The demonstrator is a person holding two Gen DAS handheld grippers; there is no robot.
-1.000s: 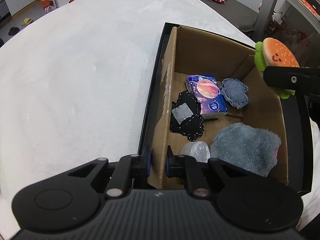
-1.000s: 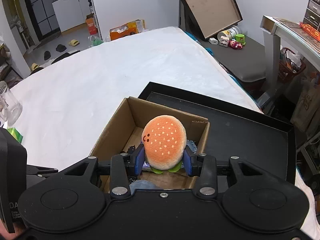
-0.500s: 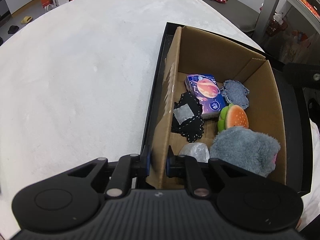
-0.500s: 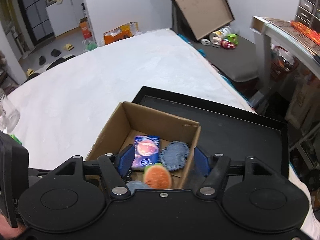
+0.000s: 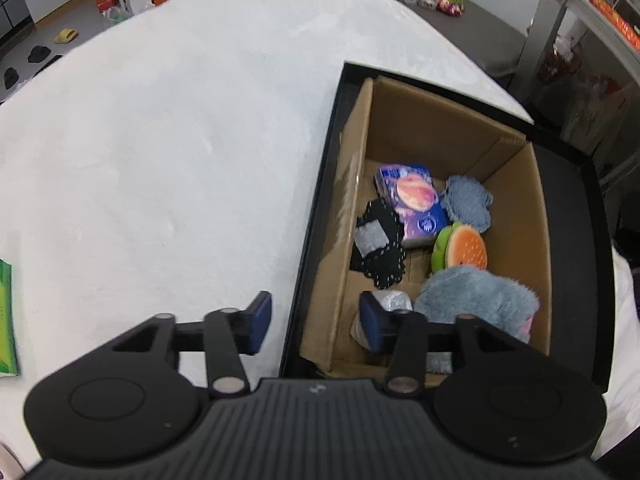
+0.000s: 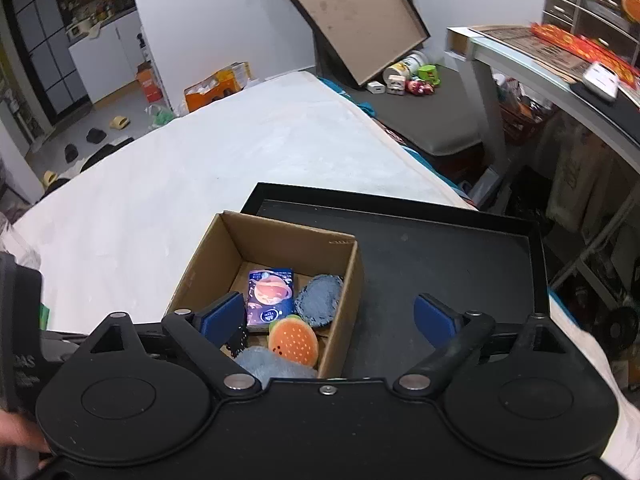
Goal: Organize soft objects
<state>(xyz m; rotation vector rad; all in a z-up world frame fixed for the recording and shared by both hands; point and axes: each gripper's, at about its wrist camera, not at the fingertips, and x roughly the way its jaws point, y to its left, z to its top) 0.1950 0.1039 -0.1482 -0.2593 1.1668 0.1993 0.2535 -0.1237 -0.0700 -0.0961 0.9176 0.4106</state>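
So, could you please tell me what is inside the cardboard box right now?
Inside the cardboard box: a burger plush, purple tissue pack, blue-grey pad, black cloth, fluffy grey plush and a clear wrapped item. Anything beneath them is hidden.

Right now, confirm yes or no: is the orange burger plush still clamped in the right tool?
No: the orange burger plush lies inside the brown cardboard box, and the right tool is open and empty.
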